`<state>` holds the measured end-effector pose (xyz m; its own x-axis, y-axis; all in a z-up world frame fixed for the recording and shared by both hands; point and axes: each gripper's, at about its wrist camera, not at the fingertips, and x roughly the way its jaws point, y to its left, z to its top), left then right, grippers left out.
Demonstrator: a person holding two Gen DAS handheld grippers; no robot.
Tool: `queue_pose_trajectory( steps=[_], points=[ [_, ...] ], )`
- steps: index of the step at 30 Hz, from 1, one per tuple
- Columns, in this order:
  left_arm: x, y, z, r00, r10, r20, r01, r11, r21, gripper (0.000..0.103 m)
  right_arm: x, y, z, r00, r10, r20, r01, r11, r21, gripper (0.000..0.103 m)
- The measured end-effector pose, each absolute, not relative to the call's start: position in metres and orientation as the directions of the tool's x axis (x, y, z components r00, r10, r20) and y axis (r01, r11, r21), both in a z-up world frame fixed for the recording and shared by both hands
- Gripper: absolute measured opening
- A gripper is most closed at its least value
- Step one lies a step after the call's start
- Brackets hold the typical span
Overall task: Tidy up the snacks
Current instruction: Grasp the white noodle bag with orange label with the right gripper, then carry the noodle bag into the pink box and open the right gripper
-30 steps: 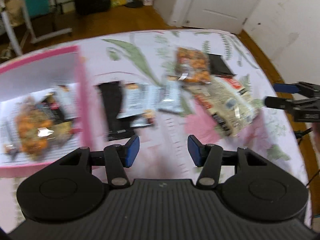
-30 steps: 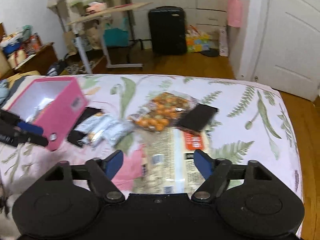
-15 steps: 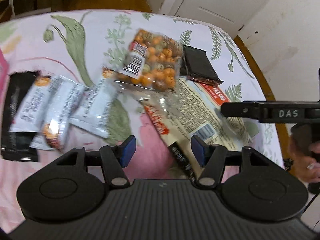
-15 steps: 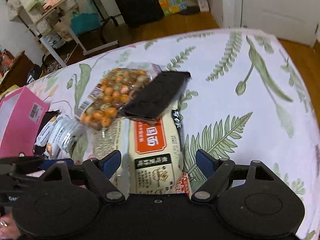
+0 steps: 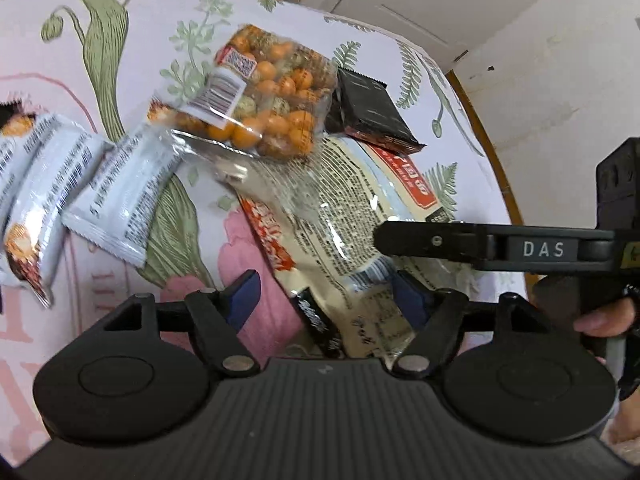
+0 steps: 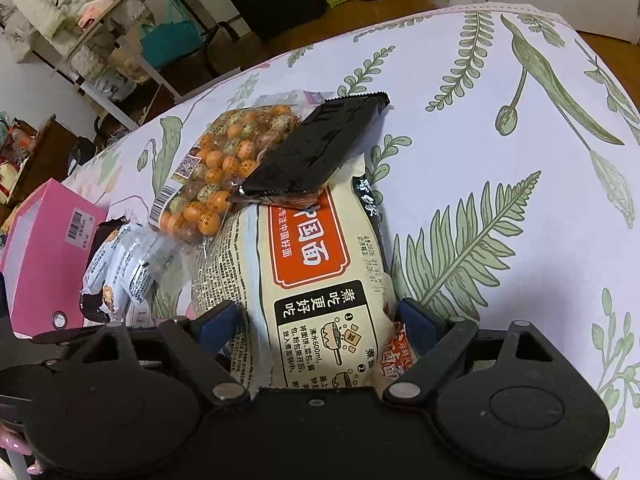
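Both grippers hang low over the near end of a pile of snacks on a table spread with a leaf-and-flower cloth. The right gripper points steeply down at a big cream noodle packet with an orange label. Its blue fingers stand wide apart, one at each long side of the packet, and they have just been opening further. The packet's near end lies between them; whether the pads touch its edges I cannot tell (it looks close on both sides).

The left gripper comes at the same packet from the other side. Its jaws have also just been opening. They stand apart with a corner of the noodle packet lying between them, not pinched. The right gripper's black finger, marked DAS, crosses the left wrist view just above that corner, and the hand holding it shows at the edge.

Farther along, a clear bag of orange and green coated nuts rests partly on the packet's far end. A flat black packet lies tilted across both. To the left sit several small white snack bars, overlapping one another. Beyond them stands a pink box, its open top facing up.
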<state>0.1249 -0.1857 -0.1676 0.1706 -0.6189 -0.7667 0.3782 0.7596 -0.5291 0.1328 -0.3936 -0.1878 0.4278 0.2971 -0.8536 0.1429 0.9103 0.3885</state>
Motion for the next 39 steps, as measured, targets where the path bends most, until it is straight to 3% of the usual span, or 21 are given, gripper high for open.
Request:
queue_pose_trajectory(
  steps=[3,6,23,30,39],
  points=[
    [0.128,-0.191,-0.169,0.136,-0.634,-0.761,0.386,0.742,-0.549,0.073,0.133,-0.395,-0.188,0.422,0.302,-0.855,0.150,0.907,0.394,0.091],
    [0.129,-0.200,-0.170,0.101,-0.629,-0.771,0.418,0.730,-0.541,0.080,0.133,-0.395,-0.188,0.405,0.312,-0.859,0.165,0.899,0.405,0.091],
    [0.087,-0.198,-0.143,-0.018,-0.573,-0.819,0.515,0.697,-0.499,0.081,0.097,-0.343,-0.170,0.216,0.331,-0.919,0.206,0.904,0.374,0.091],
    [0.069,-0.169,-0.125,-0.084,-0.541,-0.836,0.508,0.699,-0.504,0.081,0.082,-0.317,-0.153,0.151,0.347,-0.926,0.233,0.898,0.374,0.091],
    [0.046,-0.118,-0.087,-0.044,-0.518,-0.855,0.499,0.730,-0.467,0.081,0.071,-0.266,-0.118,0.144,0.385,-0.911,0.173,0.897,0.407,0.091]
  ],
)
